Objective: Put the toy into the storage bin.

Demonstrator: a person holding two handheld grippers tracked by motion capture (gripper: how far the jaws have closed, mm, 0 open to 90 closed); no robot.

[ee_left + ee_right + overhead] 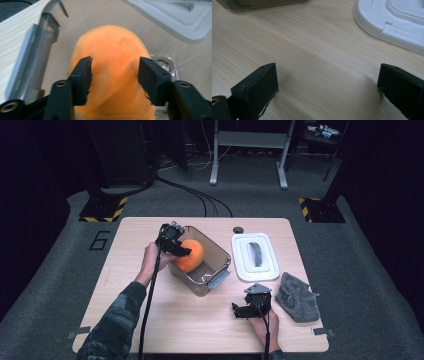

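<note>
The orange plush ball (190,255) sits in the clear plastic container (216,251) on the left half of the wooden table (165,315), its top bulging above the rim. In the left gripper view it swells up between the two black pads, wider than the gap between them. The left gripper (181,251) reaches over the container's left wall, and its jaws stand about half open, straddling the ball; the left pad (83,80) lies against the fabric, while the right one seems to touch it or stand just off it, so I read this as no firm grip, with the ball resting on the container floor.

To do this step well, the ball should be settled low enough that the white lid (254,256), lying flat just right of the container, can close over it. That likely means pressing down on the crown with the pads rather than pinching the sides, since soft filling will spring back. Keep the jaws clear of the grey latch (218,279) on the near right end and of the walls, so the container does not slide or tip.

The right gripper (248,311) rests low near the table's front edge with its jaws wide apart and nothing between them, bare wood under them. It is well placed to fetch the lid. A grey felt cloth (299,297) lies to its right, out of the way.
</note>
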